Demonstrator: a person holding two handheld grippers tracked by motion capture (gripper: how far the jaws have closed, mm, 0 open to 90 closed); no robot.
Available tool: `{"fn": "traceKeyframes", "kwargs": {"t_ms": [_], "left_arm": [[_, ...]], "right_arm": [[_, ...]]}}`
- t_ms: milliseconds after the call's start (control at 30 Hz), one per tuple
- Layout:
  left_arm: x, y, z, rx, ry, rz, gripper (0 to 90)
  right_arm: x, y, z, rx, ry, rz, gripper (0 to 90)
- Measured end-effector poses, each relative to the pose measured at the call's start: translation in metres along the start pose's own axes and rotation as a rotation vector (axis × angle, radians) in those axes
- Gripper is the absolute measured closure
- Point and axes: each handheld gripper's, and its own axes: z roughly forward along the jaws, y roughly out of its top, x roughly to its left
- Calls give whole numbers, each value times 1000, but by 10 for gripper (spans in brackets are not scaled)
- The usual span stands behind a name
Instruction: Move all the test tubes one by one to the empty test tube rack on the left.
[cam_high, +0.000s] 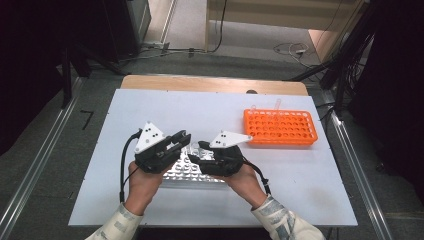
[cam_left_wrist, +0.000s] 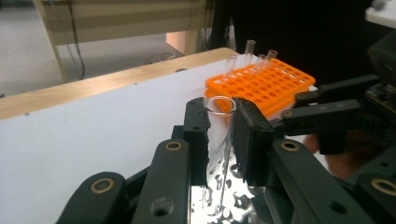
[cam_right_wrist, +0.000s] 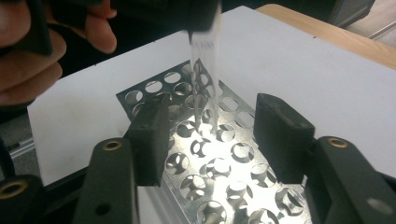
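Glass test tube (cam_left_wrist: 219, 126): light, rigid, slick, breakable; left gripper (cam_left_wrist: 220, 128) fingers clamp it below the rim. Right gripper (cam_right_wrist: 210, 140) fingers parted, empty, flanking its lower end over the metal rack (cam_right_wrist: 224, 172)

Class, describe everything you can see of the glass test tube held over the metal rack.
The test tube is clear, thin-walled glass with a round, open, slightly flared rim and looks empty. It stands upright, mouth up, clamped near its top between the black pads of the left gripper. Its lower end hangs just above, or in, a hole of the shiny perforated metal rack; which, the views leave unclear. The right gripper is open beside it, not touching.
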Motion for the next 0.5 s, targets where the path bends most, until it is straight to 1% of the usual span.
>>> {"fn": "traceKeyframes", "kwargs": {"t_ms": [67, 100, 133, 167, 200, 233, 267, 333, 400, 433, 467, 500], "left_arm": [[7, 1, -4, -3, 29, 3, 760], [14, 2, -9, -7, 62, -1, 760], [14, 2, -9, -7, 62, -1, 761], [18, 2, -11, -9, 79, -5, 760], [26, 2, -15, -12, 111, -10, 760], [26, 2, -15, -12, 111, -10, 760], [33, 0, -17, -16, 142, -12, 760], [39, -2, -19, -11, 182, -3, 760], [46, -5, -20, -3, 207, -11, 760], [46, -5, -20, -3, 207, -11, 760], [51, -9, -19, -2, 227, -24, 760], [51, -9, -19, -2, 227, -24, 760]], "right_arm": [[-1, 0, -2, 2, -4, 3, 401], [-2, 0, -2, -1, -5, 2, 399], [-2, 0, -2, -1, -5, 2, 399], [-3, 0, -4, -2, -12, 8, 391], [-5, 0, -5, -3, -14, 9, 387], [-6, 0, -6, -4, -17, 13, 384], [-7, 0, -6, -6, -19, 18, 380], [-9, 0, -7, -7, -25, 21, 370], [-10, 0, -8, -8, -30, 22, 370], [-10, 0, -8, -8, -30, 22, 370], [-11, 0, -9, -9, -32, 24, 370], [-11, 0, -9, -10, -32, 25, 370]]}}
